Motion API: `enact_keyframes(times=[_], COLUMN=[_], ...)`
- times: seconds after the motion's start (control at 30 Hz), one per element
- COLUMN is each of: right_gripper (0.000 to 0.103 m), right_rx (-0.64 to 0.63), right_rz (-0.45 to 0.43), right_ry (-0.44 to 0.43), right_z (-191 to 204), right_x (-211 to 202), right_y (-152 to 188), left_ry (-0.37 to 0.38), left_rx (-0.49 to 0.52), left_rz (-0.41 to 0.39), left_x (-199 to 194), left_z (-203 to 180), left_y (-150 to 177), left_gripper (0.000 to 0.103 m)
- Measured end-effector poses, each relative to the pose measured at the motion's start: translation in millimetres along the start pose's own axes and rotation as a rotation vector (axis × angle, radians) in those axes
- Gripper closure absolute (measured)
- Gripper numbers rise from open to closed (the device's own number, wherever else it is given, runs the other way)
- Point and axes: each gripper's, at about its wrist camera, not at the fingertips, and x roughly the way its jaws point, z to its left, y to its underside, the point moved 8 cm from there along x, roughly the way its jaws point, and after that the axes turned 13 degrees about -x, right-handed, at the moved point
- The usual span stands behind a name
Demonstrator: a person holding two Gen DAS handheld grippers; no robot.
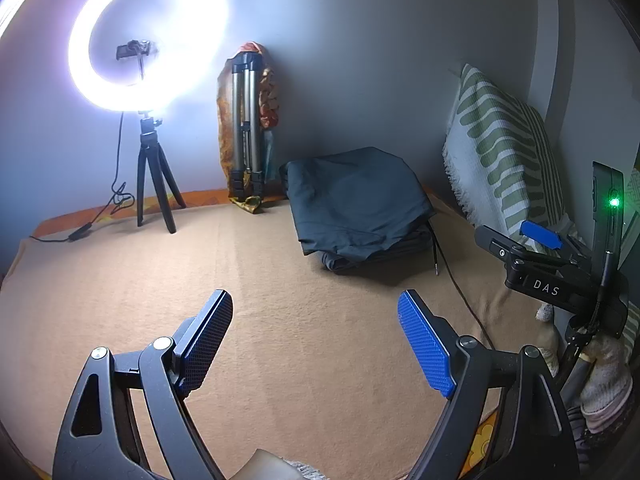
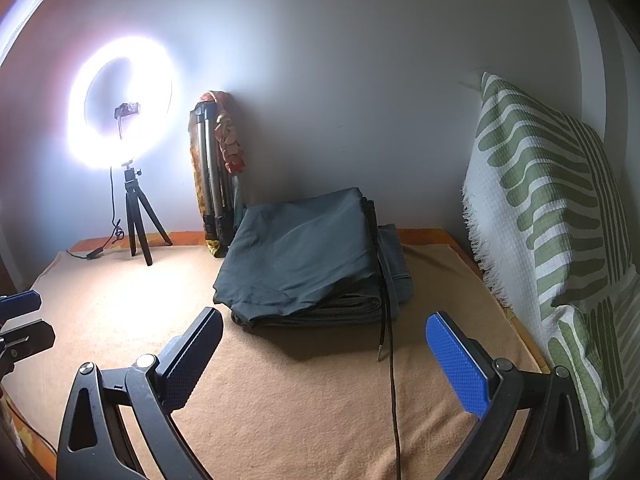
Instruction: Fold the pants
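Cord trails from folded pants, perhaps beneath; pillow alongside

Both wrist views look low across the blanket, sharing folded pants.

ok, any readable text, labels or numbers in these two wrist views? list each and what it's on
"DAS": white letters on the black body of the right gripper, seen at the right edge of the left wrist view.
Nothing else reads: the folded dark grey pants, the white ring light, the green-striped white pillow and the tan blanket show no lettering in either view.
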Motion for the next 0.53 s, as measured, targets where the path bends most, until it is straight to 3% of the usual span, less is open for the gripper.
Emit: enact_keyframes(times=[0.53], right_gripper=[0.0], right_rx=[0.004], right_rz=[0.01], right_ry=[-0.02], right_z=[2.1], right_x=[0.5], right_y=[2.4], left_ry=[0.004], left_rx=[0.023], left_rz=[-0.031], left_x=[-3.6], left_z=[-0.9], left_y=[-3.2], left_gripper=[0.018])
